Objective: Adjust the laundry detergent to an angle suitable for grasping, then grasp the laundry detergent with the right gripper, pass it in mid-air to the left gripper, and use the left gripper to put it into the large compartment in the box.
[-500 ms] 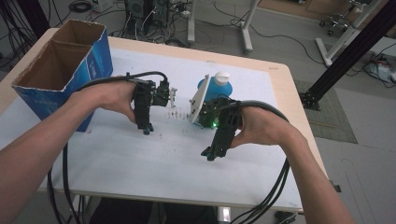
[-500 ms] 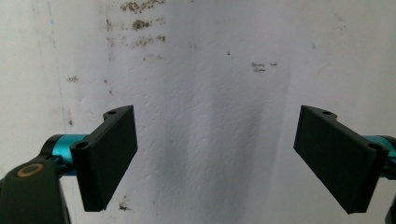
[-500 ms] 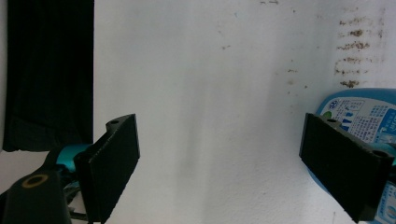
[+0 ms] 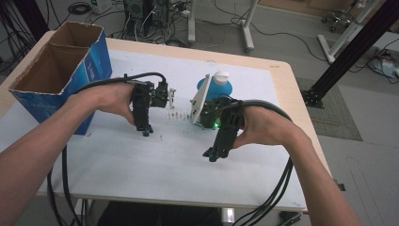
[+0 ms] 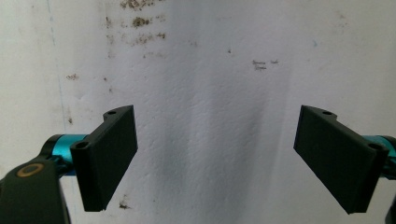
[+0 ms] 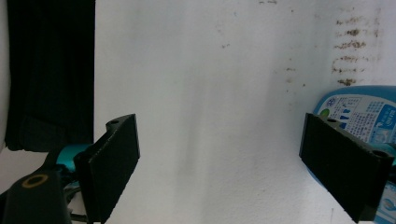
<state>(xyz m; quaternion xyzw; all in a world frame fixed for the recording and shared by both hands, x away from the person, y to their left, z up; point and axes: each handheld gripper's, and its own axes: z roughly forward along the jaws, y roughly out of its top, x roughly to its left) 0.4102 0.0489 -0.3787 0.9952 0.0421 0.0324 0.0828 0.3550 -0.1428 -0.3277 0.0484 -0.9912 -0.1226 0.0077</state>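
Both grippers hang over the white table cover (image 4: 117, 165), and the blue bottle (image 4: 211, 88) is the landmark to steer by. It sits toward the far middle of the cover, white cap (image 4: 220, 75) on top, nothing gripping it. The right gripper (image 4: 212, 155) is on the near side of the bottle, close to it, its grey plate (image 4: 197, 104) just in front of the bottle's body and its jaws pointing down at the cover. In the right gripper view its black jaws stand wide apart with only bare white cover between them, and the bottle's label (image 6: 362, 114) peeks out behind one jaw. The left gripper (image 4: 146, 131) is off to the left of the bottle, near but clearly apart from it, also aimed downward. In the left gripper view its jaws are spread wide over the speckled cover (image 5: 205, 93), nothing caught in the gap. Further left of the bottle, at the table's edge, the blue cardboard box (image 4: 56, 70) stands with its top open.
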